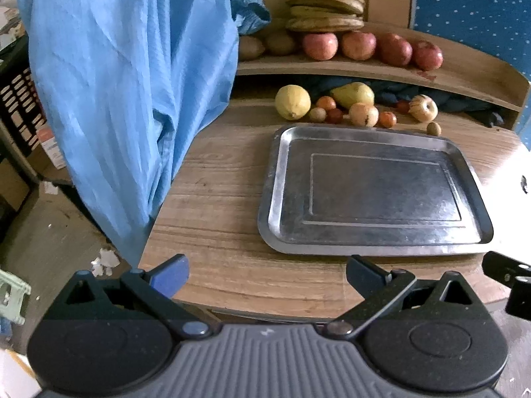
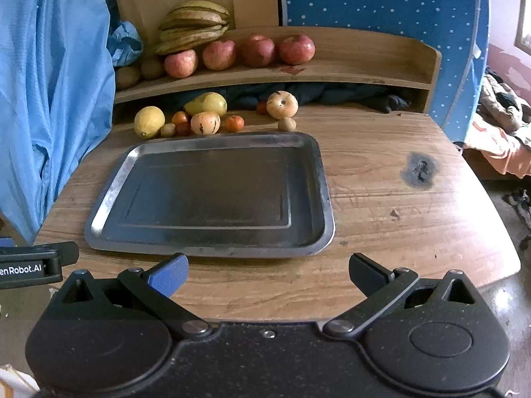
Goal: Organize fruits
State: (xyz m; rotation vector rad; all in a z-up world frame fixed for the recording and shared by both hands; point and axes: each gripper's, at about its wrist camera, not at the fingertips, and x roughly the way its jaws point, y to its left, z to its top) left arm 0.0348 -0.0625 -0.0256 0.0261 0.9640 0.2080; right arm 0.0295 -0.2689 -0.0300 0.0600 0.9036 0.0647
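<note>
An empty metal tray (image 1: 275,179) (image 2: 325,179) lies on the wooden table. Behind it sit loose fruits: a lemon (image 1: 292,102) (image 2: 149,121), a pear (image 1: 352,94) (image 2: 206,103), small oranges (image 2: 234,123), a striped pale fruit (image 1: 363,114) (image 2: 205,122), a round pale fruit (image 1: 423,108) (image 2: 282,104) and a kiwi (image 2: 286,124). On the shelf above are apples (image 1: 358,45) (image 2: 219,54) and bananas (image 1: 327,6) (image 2: 194,23). My left gripper (image 1: 267,273) and right gripper (image 2: 268,273) hover open and empty at the table's near edge, short of the tray.
A blue fabric (image 1: 132,83) (image 2: 49,99) hangs at the table's left edge. Dark cloth (image 2: 332,94) is stuffed under the shelf. A dark burn mark (image 2: 419,167) is on the table right of the tray. Clothes (image 2: 497,126) pile at the far right.
</note>
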